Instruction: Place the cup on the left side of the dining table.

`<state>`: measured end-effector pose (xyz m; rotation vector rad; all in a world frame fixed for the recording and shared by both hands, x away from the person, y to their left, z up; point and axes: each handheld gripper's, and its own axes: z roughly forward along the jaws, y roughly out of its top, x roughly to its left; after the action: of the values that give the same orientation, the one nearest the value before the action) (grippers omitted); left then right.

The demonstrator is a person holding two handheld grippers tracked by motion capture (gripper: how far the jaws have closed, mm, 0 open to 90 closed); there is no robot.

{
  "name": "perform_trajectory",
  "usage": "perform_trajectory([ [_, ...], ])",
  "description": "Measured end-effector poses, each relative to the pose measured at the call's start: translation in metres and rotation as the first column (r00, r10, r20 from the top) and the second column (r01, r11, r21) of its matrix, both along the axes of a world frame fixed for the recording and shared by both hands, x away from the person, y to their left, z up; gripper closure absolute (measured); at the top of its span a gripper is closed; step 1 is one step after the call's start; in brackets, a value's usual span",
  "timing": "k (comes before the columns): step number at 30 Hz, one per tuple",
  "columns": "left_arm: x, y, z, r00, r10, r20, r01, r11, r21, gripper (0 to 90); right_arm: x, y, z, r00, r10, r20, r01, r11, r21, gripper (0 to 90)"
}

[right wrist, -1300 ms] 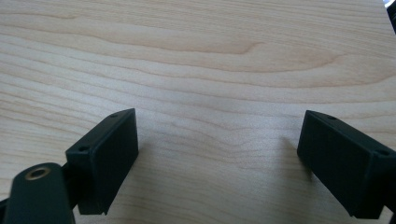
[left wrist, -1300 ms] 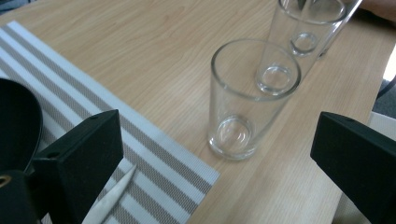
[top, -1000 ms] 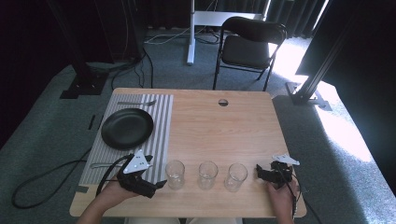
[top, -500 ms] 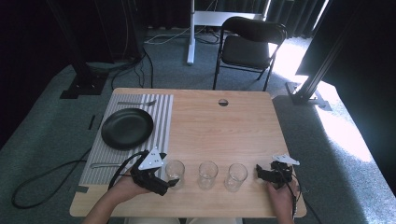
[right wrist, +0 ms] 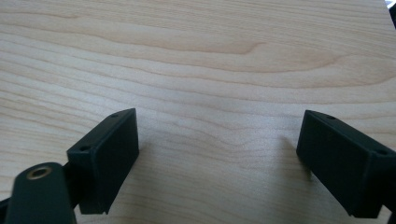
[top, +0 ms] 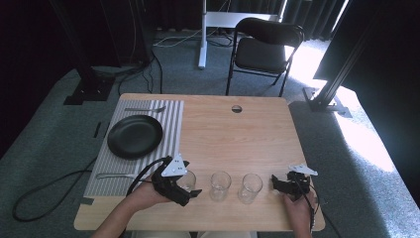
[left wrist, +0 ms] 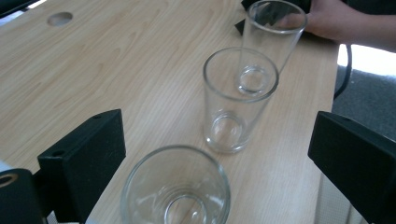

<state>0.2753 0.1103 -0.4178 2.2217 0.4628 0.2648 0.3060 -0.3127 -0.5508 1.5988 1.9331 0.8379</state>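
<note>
Left hand-held gripper (left wrist: 205, 186), jaws apart around nearest glass (left wrist: 176, 186): push in level, centre it, then squeeze gently above the base.

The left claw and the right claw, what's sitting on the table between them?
In the high view, three clear glasses stand in a row between the left claw and right claw: left glass, middle glass, right glass.

A black chair (top: 264, 47) stood beyond the table (top: 257, 134), sunlight struck the grey carpet (top: 356, 139), dark curtains behind.
</note>
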Motion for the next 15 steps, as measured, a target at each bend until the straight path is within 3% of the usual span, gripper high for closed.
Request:
perform_trajectory([
  [7, 0.003, -0.015, -0.002, 0.9992, -0.040, 0.000, 0.040, 0.9987, 0.033, 4.5, 0.000, 0.000, 0.000, 1.0000, 0.000, 0.000, 0.000, 1.0000, 0.000, 12.5],
  [15, 0.006, -0.033, 0.000, 0.9978, -0.065, -0.013, 0.065, 0.9973, 0.032, 4.5, 0.000, 0.000, 0.000, 1.0000, 0.000, 0.000, 0.000, 1.0000, 0.000, 12.4],
])
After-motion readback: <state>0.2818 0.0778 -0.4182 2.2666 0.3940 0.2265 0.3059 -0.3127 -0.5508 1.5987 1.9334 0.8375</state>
